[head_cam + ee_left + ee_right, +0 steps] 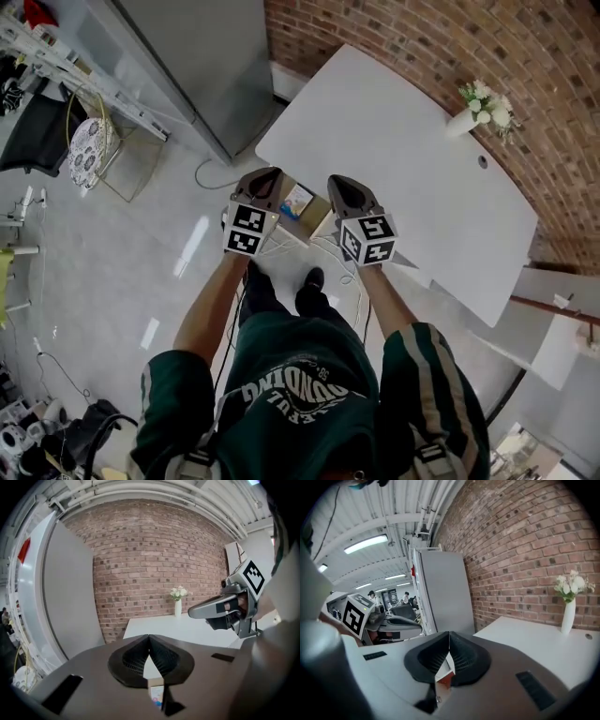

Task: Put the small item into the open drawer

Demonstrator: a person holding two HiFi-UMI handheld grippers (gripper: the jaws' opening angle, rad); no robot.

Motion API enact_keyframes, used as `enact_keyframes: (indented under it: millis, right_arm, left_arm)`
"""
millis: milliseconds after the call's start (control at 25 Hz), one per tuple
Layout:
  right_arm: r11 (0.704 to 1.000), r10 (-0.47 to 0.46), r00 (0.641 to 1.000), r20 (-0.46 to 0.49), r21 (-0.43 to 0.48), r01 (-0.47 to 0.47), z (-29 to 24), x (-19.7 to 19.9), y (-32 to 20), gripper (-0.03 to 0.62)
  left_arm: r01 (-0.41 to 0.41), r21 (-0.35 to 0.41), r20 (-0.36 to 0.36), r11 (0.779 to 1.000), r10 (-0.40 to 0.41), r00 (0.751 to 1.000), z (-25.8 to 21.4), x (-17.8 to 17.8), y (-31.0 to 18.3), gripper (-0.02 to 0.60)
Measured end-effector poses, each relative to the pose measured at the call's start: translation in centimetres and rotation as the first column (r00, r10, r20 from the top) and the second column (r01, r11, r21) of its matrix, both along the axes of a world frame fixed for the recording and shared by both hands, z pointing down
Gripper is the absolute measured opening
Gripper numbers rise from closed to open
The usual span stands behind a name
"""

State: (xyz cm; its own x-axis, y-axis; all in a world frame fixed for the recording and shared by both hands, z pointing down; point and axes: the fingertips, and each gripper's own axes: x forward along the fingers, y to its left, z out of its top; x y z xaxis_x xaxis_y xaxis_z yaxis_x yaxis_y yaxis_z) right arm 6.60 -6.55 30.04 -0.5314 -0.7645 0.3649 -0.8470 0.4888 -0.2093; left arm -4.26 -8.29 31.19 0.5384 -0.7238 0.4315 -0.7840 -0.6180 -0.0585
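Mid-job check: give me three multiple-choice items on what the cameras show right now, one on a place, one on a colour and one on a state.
1. Where does the vase of flowers stand?
A. on a windowsill
B. on the table, at its edge by the brick wall
C. on a chair

2. What colour is the top of the table?
A. white
B. black
C. green

3. How do the jaws of the left gripper stand?
A. wide apart
B. clamped on a cup
C. tips together, holding nothing

Key:
1 B, since the head view shows the vase on the tabletop right beside the brick wall.
2 A, since the tabletop is plain white in every view.
3 C, since the left gripper view shows the two tips meeting with nothing gripped between them.
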Motion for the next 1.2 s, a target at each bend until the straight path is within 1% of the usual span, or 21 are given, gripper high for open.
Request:
enact_keyframes:
  millis: [160,320,440,560,880,1200]
  right_arm:
    - [0.994,-0.031,0.999,0.011,0.106,0.030,-4.4,0.9,-0.2,0.025]
    - [0.982,-0.024,1.000,0.018,0.187,0.020,-7.7,1.9,0.3,0.025]
    - [0.972,-0.013,1.000,0.023,0.235,0.008,-9.9,2.6,0.4,0.025]
    - [0.969,-0.008,1.000,0.027,0.247,0.001,-10.8,3.1,0.5,0.025]
    - [0.971,-0.020,1.000,0.018,0.238,0.015,-10.8,3.4,1.0,0.025]
    - [0.972,-0.031,0.999,0.019,0.233,0.026,-10.3,3.1,2.0,0.025]
  left_arm:
    - [0.003,0.101,-0.021,0.995,-0.001,1.000,-5.0,0.4,-0.5,0.015]
    - [0.010,0.171,-0.040,0.985,-0.003,0.999,-8.9,0.9,-0.1,0.016]
    - [0.004,0.205,-0.051,0.979,0.007,0.999,-11.1,1.5,0.1,0.015]
    - [0.005,0.218,-0.051,0.976,0.007,0.999,-12.1,1.6,0.5,0.016]
    - [0.010,0.221,-0.050,0.975,0.001,0.999,-11.9,1.6,1.3,0.016]
    - [0.024,0.200,-0.051,0.979,-0.014,0.999,-11.5,1.2,2.1,0.017]
